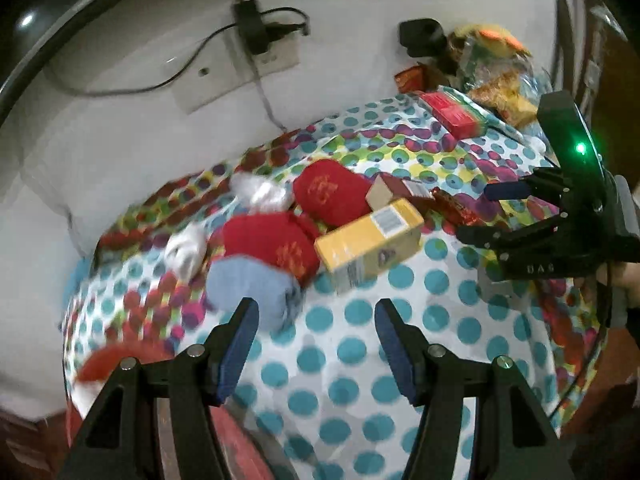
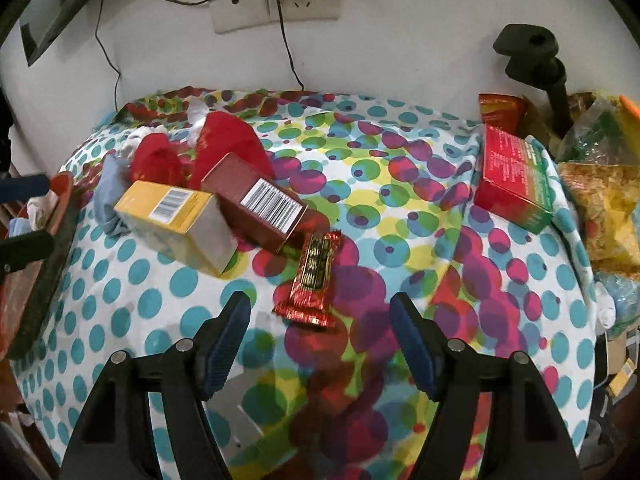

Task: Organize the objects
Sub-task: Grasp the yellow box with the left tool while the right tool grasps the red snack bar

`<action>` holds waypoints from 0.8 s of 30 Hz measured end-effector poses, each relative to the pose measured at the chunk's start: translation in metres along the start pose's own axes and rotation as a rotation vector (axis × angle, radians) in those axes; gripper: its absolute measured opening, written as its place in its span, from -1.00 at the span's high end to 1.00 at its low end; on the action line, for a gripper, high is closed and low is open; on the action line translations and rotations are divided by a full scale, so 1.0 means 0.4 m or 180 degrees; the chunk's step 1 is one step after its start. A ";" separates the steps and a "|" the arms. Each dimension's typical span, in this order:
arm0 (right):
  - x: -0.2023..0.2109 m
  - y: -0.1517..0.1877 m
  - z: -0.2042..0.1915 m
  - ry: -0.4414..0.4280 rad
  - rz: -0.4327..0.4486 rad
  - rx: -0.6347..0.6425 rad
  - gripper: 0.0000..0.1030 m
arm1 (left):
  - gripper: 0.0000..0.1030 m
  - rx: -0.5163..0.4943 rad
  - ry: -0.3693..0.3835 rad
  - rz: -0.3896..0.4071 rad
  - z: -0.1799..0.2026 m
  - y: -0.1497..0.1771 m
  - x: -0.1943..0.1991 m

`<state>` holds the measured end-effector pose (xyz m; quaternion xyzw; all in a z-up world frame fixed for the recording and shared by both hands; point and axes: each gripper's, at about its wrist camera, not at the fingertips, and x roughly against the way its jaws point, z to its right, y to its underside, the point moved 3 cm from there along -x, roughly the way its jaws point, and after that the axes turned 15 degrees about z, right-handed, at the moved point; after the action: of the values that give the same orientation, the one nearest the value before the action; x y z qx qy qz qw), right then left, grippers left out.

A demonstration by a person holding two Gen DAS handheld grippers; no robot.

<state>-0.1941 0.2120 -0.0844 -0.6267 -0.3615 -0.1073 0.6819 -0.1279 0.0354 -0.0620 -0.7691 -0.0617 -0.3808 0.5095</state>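
The left claw hangs spread above the polka-dot cloth covering the surface, nothing between its blue pads. Just beyond its left finger, at about 11 o'clock, lies a pale blue sock bundle, touching a red pouch behind it. A second red pouch sits further back at 12 o'clock, with crumpled white cloth off at 10 o'clock. A yellow box lies on its side at 1 o'clock, leaning against the pouches. This view is blurred toward the left.

The right claw is also spread wide and holds nothing. Directly ahead at 12 o'clock, close to its fingertips, lies a red-and-gold snack bar, flat on the cloth. The bar's far end touches a dark red box with a barcode, which rests tilted against the yellow box at 10 o'clock. A red and green box sits well apart at 2 o'clock, near a heap of snack bags at the surface's right edge. On the wall behind, a socket carries a black plug and cable.
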 end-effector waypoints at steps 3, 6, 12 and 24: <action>-0.018 -0.006 -0.005 0.0031 0.0038 0.0062 -0.31 | -0.20 -0.0229 0.0145 -0.0024 0.020 -0.024 -0.044; -0.035 -0.005 0.001 -0.0013 0.0028 -0.0001 -0.04 | -0.20 -0.0450 0.0352 -0.0074 0.048 -0.035 -0.070; -0.029 -0.003 0.011 0.0025 0.0135 0.0009 0.30 | -0.20 -0.0784 0.0587 -0.0198 0.081 -0.061 -0.122; -0.031 0.004 0.012 -0.0007 0.0133 0.0008 0.35 | -0.21 -0.1222 0.0637 -0.0663 0.111 -0.020 -0.242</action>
<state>-0.2037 0.2131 -0.0937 -0.6335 -0.3492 -0.0918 0.6844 -0.1765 0.1043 -0.1274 -0.7998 -0.0164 -0.5103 0.3156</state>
